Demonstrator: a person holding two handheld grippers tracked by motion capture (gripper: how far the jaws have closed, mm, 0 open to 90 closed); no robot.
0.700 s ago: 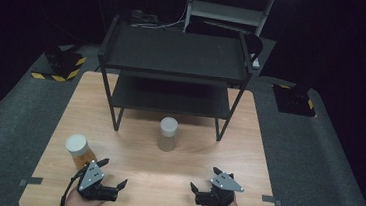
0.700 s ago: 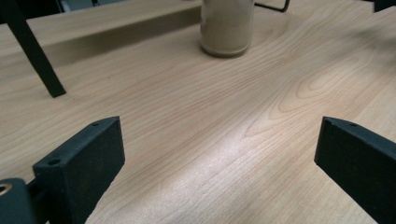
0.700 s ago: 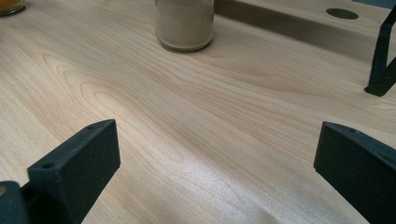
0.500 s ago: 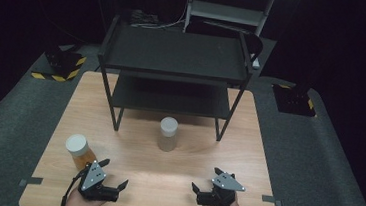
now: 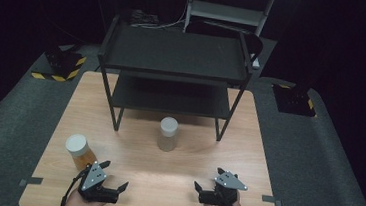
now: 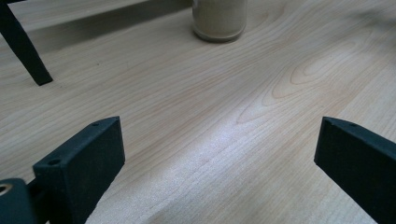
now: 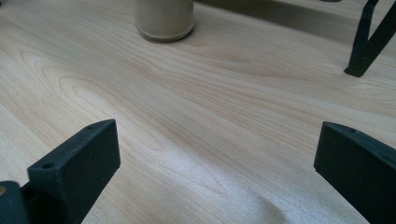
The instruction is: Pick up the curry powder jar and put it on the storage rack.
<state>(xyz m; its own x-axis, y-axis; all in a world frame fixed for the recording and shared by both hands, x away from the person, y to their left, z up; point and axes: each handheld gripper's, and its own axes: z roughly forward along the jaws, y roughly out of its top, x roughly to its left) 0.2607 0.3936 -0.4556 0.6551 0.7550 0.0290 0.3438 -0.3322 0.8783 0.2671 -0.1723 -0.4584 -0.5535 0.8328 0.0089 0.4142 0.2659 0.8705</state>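
Note:
A jar of beige powder [image 5: 167, 134] with a white lid stands upright mid-table, in front of the black two-tier rack [image 5: 175, 57]. A second jar [image 5: 79, 152], with orange contents and a white lid, stands at the front left. My left gripper [image 5: 114, 175] rests open near the front edge, just right of the orange jar and apart from it. My right gripper [image 5: 206, 181] is open at the front right. Both hold nothing. The beige jar's base [image 6: 219, 18] lies far ahead of the left gripper [image 6: 219, 154]. It stands equally far [image 7: 164, 18] from the right gripper [image 7: 217, 158].
The rack's front legs [image 6: 25, 51] [image 7: 366, 42] stand on the wooden table [image 5: 247, 154] behind the beige jar. Dark carpet surrounds the table. Yellow-black striped blocks [image 5: 58, 67] lie on the floor at the far left and far right.

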